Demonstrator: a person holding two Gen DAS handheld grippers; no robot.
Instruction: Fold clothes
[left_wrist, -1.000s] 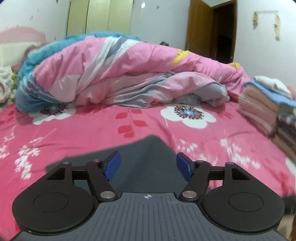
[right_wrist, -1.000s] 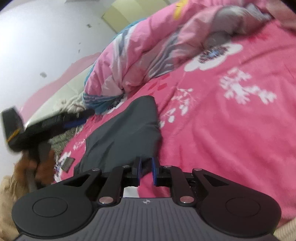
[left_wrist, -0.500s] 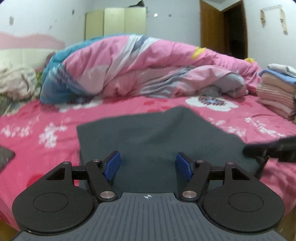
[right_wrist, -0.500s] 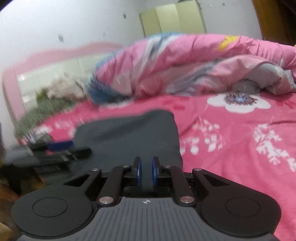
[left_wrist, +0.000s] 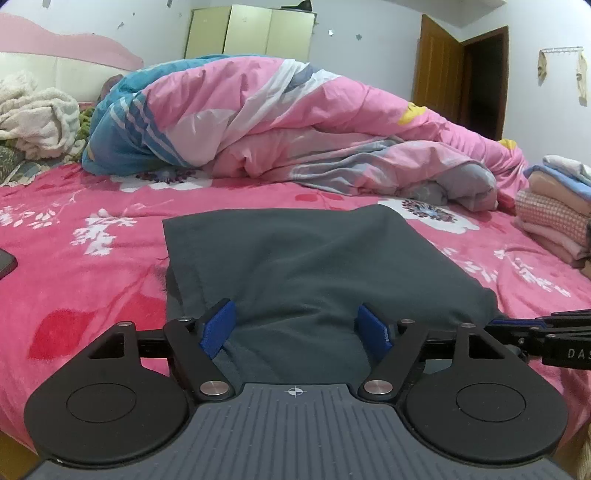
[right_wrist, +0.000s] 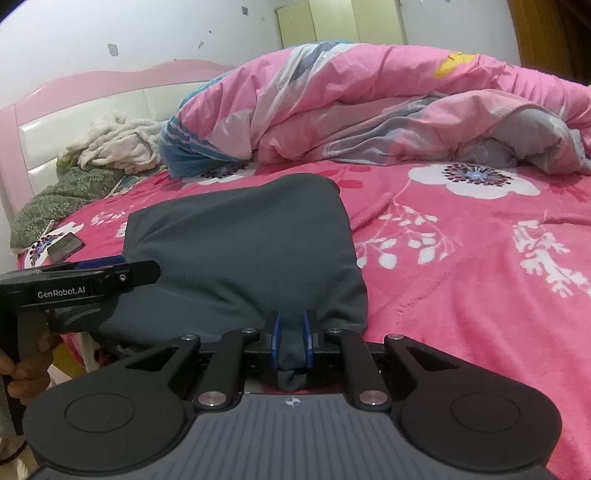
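A dark grey garment (left_wrist: 314, 273) lies flat on the pink floral bed (left_wrist: 92, 280), its near hem pinched in the right gripper (right_wrist: 291, 341) while the left gripper (left_wrist: 295, 328), jaws just widening and spread over the cloth, should probably close on the hem's other corner before lifting evenly.

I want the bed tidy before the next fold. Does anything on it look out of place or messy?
Yes. The pink quilt lies bunched in a heap across the far side, and a dark phone sits loose on the bedspread left of the grey garment. The folded stack looks neat.
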